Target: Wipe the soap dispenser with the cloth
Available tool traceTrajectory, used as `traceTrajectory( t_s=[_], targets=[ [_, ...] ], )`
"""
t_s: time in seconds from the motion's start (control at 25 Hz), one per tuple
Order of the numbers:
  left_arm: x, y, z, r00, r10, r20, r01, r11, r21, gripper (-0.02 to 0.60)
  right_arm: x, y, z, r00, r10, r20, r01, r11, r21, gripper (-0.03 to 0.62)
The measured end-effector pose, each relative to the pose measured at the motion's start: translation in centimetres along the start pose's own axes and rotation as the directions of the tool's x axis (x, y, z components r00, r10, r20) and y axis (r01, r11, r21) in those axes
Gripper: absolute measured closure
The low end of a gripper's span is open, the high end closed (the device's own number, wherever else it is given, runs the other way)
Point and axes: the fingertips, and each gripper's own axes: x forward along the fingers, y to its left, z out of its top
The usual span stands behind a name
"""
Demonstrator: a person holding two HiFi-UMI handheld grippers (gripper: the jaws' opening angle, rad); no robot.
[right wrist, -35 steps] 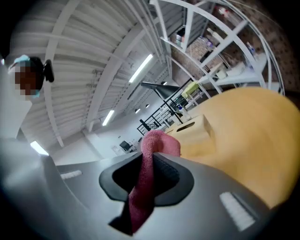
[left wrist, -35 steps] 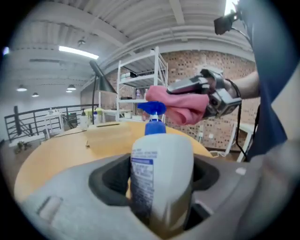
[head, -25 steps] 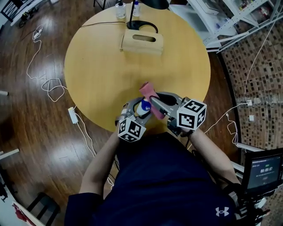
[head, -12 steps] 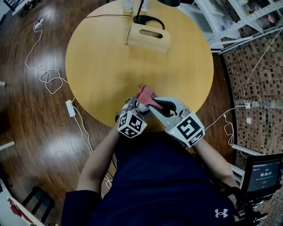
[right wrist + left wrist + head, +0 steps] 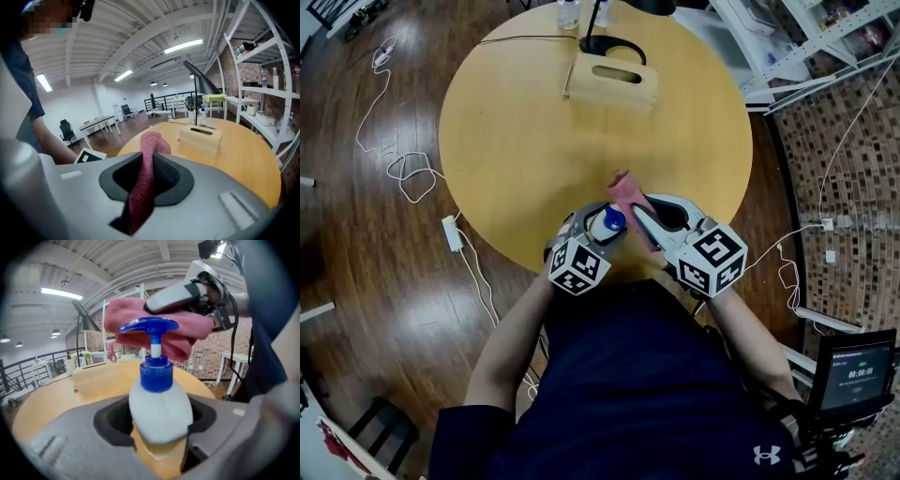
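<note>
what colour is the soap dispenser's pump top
The pump top is blue, clearest in left gripper view.

This looks like an open lab-style office: a white beamed ceiling with strip lights (image 5: 183,46), metal shelves (image 5: 255,100), a brick wall (image 5: 213,350), a desk (image 5: 96,123) and an office chair (image 5: 66,131) across the wood floor (image 5: 384,309), loose cables (image 5: 403,173) beside the round bench (image 5: 534,141), and a timer screen (image 5: 851,367).

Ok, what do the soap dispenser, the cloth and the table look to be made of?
The soap dispenser looks like plastic: a matte white body with a seam, under a glossier blue pump. The cloth is soft pink fabric with a fuzzy nap, maybe microfibre or terry. The table is pale wood or wood-look laminate with a smooth satin top; the grain is too faint to say which.
</note>
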Motion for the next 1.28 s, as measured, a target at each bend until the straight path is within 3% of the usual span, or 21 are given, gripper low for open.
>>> traceTrajectory(
  t_s=[0.08, 0.24, 0.32, 0.48, 0.6, 0.72, 0.84, 0.96, 1.08, 1.24, 1.28],
  targets=[
    [-0.1, 0.1, -0.1, 1.000, 0.000, 0.001, 0.000, 1.000, -0.001, 0.308, -0.2, 2.0, 0.6, 0.999, 0.035, 0.010, -0.034, 0.996, -0.081, 0.526],
    [-0.3, 0.4, -0.4, 1.000, 0.004, -0.004, -0.004, 1.000, -0.010, 0.308, 2.2, 6.1, -1.0, 0.994, 0.079, -0.075, -0.097, 0.957, -0.273, 0.526],
    [-0.2, 0.4, -0.3, 1.000, 0.005, -0.008, -0.005, 1.000, -0.016, 0.309, 2.8, 5.7, -1.2, 0.996, 0.063, -0.070, -0.081, 0.953, -0.293, 0.526],
    [-0.2, 0.3, -0.4, 1.000, 0.010, -0.013, -0.010, 1.000, -0.006, 0.310, 2.7, 1.1, -1.8, 0.998, -0.019, -0.057, 0.011, 0.989, -0.149, 0.526],
    [-0.3, 0.3, -0.5, 1.000, 0.020, -0.018, -0.020, 1.000, -0.011, 0.310, 1.5, -1.2, -1.4, 0.997, -0.066, -0.044, 0.063, 0.996, -0.068, 0.526],
    [-0.4, 0.5, -0.7, 0.999, 0.024, -0.023, -0.024, 1.000, -0.014, 0.310, 0.7, 1.3, -0.2, 1.000, -0.003, 0.010, 0.004, 0.996, -0.093, 0.526],
    [-0.7, 0.7, -1.0, 0.999, 0.032, -0.033, -0.032, 0.999, -0.019, 0.310, 2.2, 5.3, -1.3, 0.997, 0.077, -0.019, -0.079, 0.979, -0.189, 0.526],
    [-0.7, 0.9, -1.2, 0.998, 0.034, -0.045, -0.036, 0.999, -0.029, 0.310, 3.1, 5.1, -1.7, 0.998, 0.064, -0.007, -0.064, 0.975, -0.214, 0.526],
    [-0.7, 0.9, -1.4, 0.998, 0.041, -0.054, -0.042, 0.999, -0.023, 0.310, 2.9, 1.7, -2.6, 1.000, 0.016, 0.004, -0.016, 0.997, -0.073, 0.526],
    [-0.9, 0.4, -1.9, 0.994, 0.052, -0.100, -0.049, 0.998, 0.031, 0.298, 2.0, -2.7, -4.6, 0.996, -0.081, -0.025, 0.083, 0.993, 0.082, 0.526],
    [-1.2, 0.2, -2.0, 0.993, 0.050, -0.110, -0.046, 0.998, 0.041, 0.231, 1.6, -3.3, -4.8, 0.995, -0.093, -0.019, 0.095, 0.990, 0.103, 0.526]
  ],
)
